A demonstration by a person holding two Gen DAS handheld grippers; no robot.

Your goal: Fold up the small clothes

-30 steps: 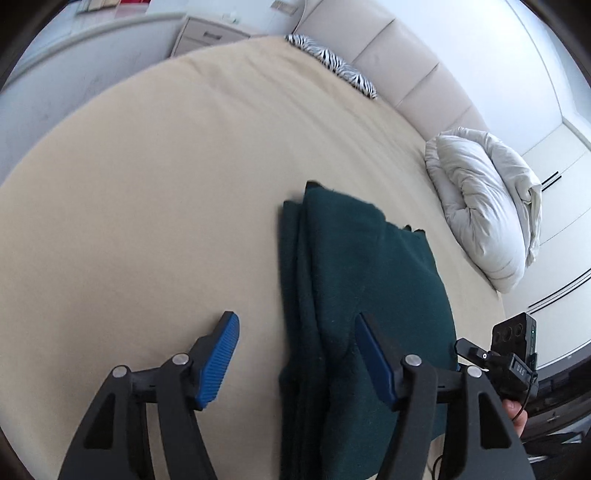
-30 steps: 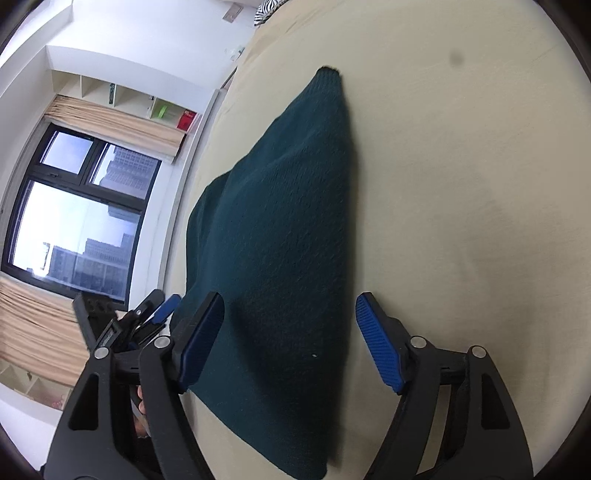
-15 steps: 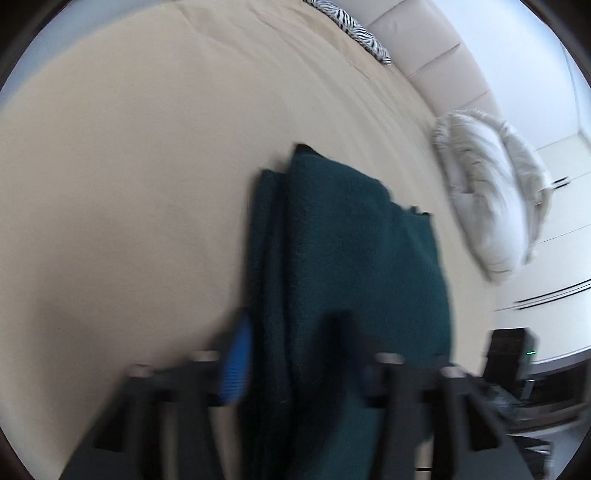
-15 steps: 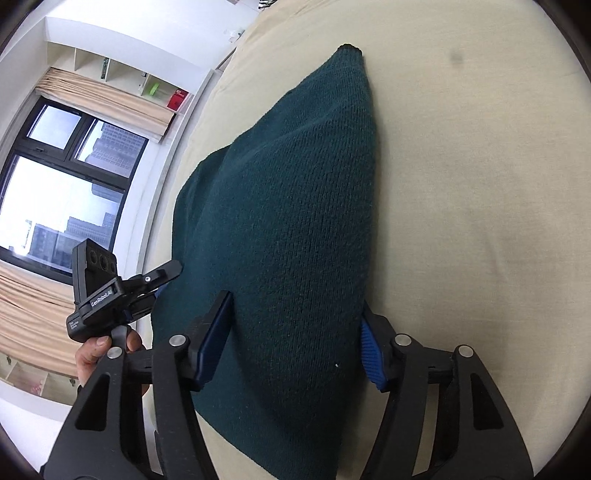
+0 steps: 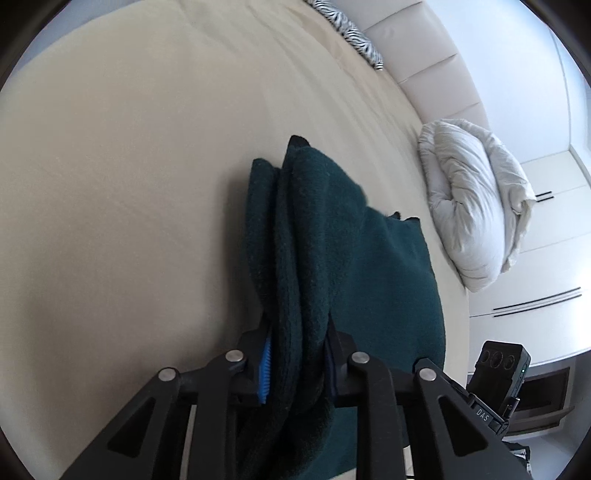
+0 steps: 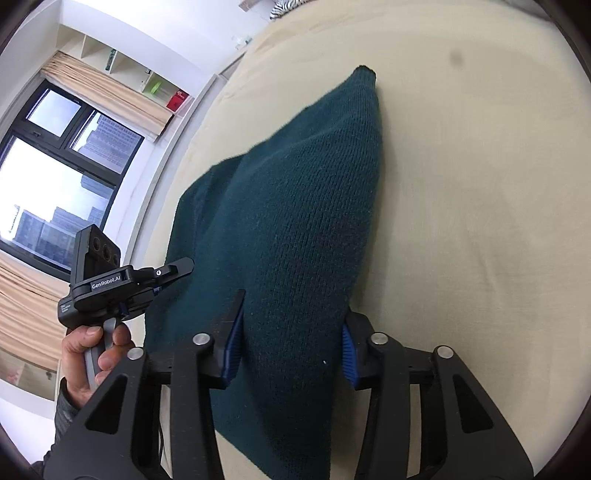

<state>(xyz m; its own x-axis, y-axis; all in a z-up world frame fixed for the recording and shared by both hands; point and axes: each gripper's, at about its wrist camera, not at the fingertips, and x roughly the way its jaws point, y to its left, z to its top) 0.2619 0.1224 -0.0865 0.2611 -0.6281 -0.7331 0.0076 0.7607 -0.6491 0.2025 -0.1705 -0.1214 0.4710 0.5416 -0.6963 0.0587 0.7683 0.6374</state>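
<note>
Grip comes first: the left gripper (image 5: 297, 365) is closing on the bunched near edge of the dark green knitted garment (image 5: 332, 266), and its blue pads (image 5: 266, 363) already press the stacked layers from both sides. The right gripper (image 6: 291, 341) is also closing, its jaws standing wider, with a broad hump of the same knit raised between them and both pads against the cloth. To do this fold well, I judge both grips should take all the layers at the near edge, not just the top one, and settle before any lift; then both should rise together and carry the near edge over toward the far tip, keeping the edge taut between them so the knit does not sag or twist.

Both grippers point forward and down at the cloth from the near side of the bed (image 5: 129, 166). In the right wrist view a hand (image 6: 94, 356) holds the left tool's handle, a dark sleeve below it, close beside the garment's left edge.

The garment lies on the beige bedsheet, already folded lengthwise into a narrow strip running away from the grippers to a pointed far end. Beyond it sit a crumpled white duvet (image 5: 476, 206) and, further off, a zebra-print pillow (image 5: 351, 27) by the headboard.
</note>
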